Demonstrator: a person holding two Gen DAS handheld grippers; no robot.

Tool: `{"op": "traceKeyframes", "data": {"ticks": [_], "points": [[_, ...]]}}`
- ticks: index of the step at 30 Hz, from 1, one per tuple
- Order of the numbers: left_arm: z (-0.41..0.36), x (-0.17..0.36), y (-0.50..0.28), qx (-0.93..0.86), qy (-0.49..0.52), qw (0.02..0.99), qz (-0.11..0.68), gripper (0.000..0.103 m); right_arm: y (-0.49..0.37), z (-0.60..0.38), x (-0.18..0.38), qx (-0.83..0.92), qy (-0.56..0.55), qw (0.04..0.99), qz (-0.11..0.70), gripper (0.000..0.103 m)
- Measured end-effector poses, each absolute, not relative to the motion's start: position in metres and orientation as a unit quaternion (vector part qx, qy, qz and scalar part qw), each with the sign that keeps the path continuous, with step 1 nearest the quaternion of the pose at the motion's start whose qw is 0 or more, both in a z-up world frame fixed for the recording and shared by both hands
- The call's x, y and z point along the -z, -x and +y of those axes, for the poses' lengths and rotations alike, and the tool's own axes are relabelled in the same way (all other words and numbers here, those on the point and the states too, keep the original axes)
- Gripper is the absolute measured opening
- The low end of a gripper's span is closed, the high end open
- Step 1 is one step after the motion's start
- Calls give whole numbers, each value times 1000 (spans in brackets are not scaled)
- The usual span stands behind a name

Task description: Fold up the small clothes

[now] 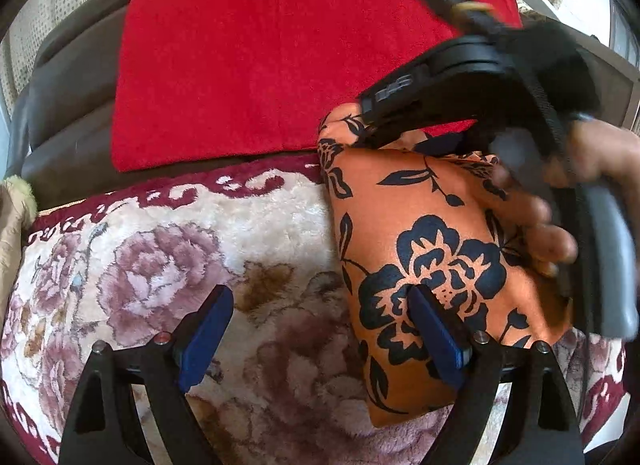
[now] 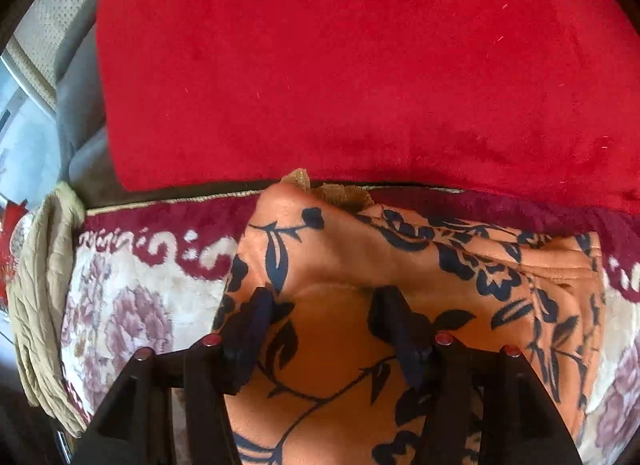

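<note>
An orange garment with a dark blue flower print (image 1: 420, 233) lies folded on a floral plush blanket (image 1: 160, 249). My left gripper (image 1: 320, 337) is open, its right finger over the garment's left edge and its left finger over the blanket. My right gripper (image 2: 324, 329) is open right above the garment (image 2: 340, 345), fingers spread over the orange cloth. In the left wrist view the right gripper's black body and the hand holding it (image 1: 532, 201) hover over the garment's far right part.
A red velvet cushion (image 1: 260, 65) leans against a grey sofa back (image 1: 68, 113) behind the blanket. A beige folded cloth (image 2: 40, 285) lies at the blanket's left edge. A bit of gold fabric (image 2: 344, 191) peeks from the garment's far edge.
</note>
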State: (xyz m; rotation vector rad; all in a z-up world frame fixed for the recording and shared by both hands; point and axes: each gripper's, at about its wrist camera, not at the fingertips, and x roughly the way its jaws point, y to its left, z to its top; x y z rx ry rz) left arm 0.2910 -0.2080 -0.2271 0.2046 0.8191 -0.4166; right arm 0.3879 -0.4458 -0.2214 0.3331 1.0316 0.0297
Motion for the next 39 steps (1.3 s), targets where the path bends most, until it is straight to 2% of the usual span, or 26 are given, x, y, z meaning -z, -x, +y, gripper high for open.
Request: {"op": "traceKeyframes", "data": {"ticks": [8,12,15,30,39], "points": [[-202,214,-281,173,-108,912,357,90,-277,-447,179,69,-103,905,406,62],[-211,230,-284,159,-127,902,380,90,-229,-465,196,112,-136,899,401,62],[-215,226,-277,150,-146,908,362,90,-221,-481,226,105,-168,880,431,61],[-214,210,-274,163,-105,922,336,90,-181,-468,179,176,-90,926,323,62],[-217,208,-274,168,-97,922,334,90,-190,-463,183,198,-68,922,327,62]]}}
